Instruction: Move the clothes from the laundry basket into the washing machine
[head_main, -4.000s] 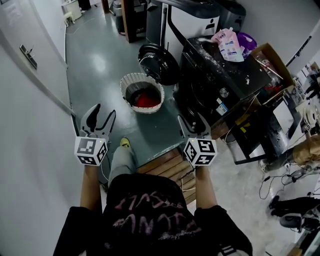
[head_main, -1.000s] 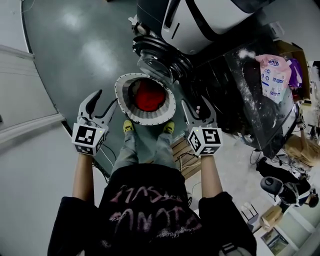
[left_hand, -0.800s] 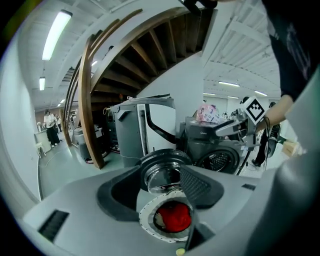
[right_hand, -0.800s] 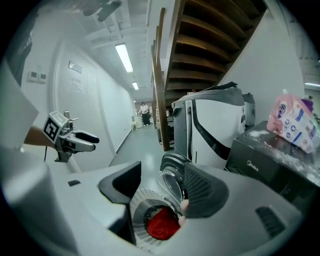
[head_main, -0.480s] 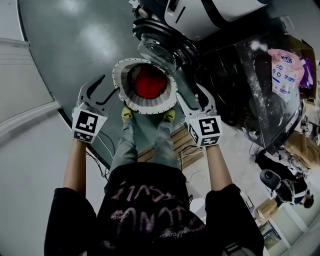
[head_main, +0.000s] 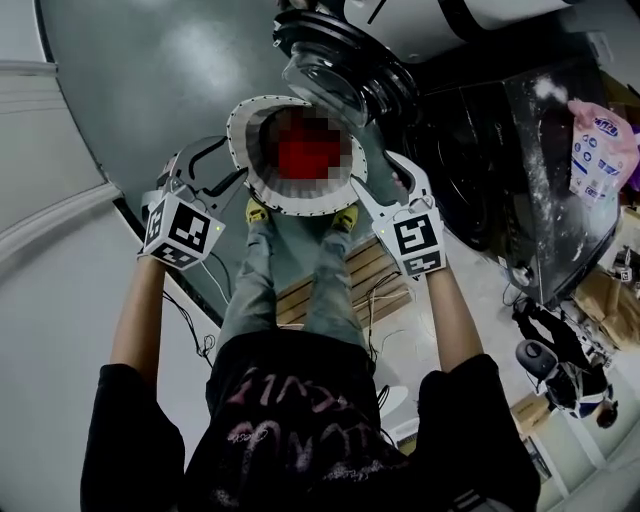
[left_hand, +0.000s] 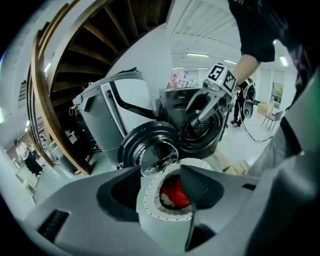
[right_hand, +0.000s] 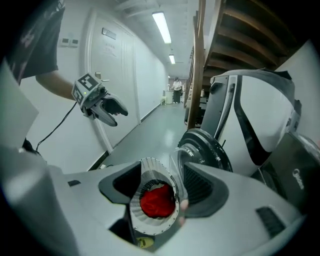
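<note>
A white round laundry basket (head_main: 245, 120) stands on the grey floor at my feet, with red clothes (head_main: 305, 150) inside. My left gripper (head_main: 228, 160) is open just off the basket's left rim. My right gripper (head_main: 372, 172) is open at its right rim. In the left gripper view the basket (left_hand: 160, 220) and the red clothes (left_hand: 172, 196) lie past the open left gripper (left_hand: 160, 167). The right gripper view shows the same basket (right_hand: 145, 222) below the open right gripper (right_hand: 162, 163). The black washing machine (head_main: 480, 150) stands at the right, its round door (head_main: 340, 70) swung open beside the basket.
The person's yellow shoes (head_main: 255, 212) touch the basket's near side. A wooden pallet (head_main: 335, 285) lies under the legs. A pink detergent bag (head_main: 600, 150) rests on the machine. A white appliance (left_hand: 125, 110) stands behind the door, and a white wall (head_main: 60, 290) runs along the left.
Both grippers have come down and rolled inward, closing in on the two sides of the basket's rim. The basket now sits nearer in view. The jaws stand as wide as before.
</note>
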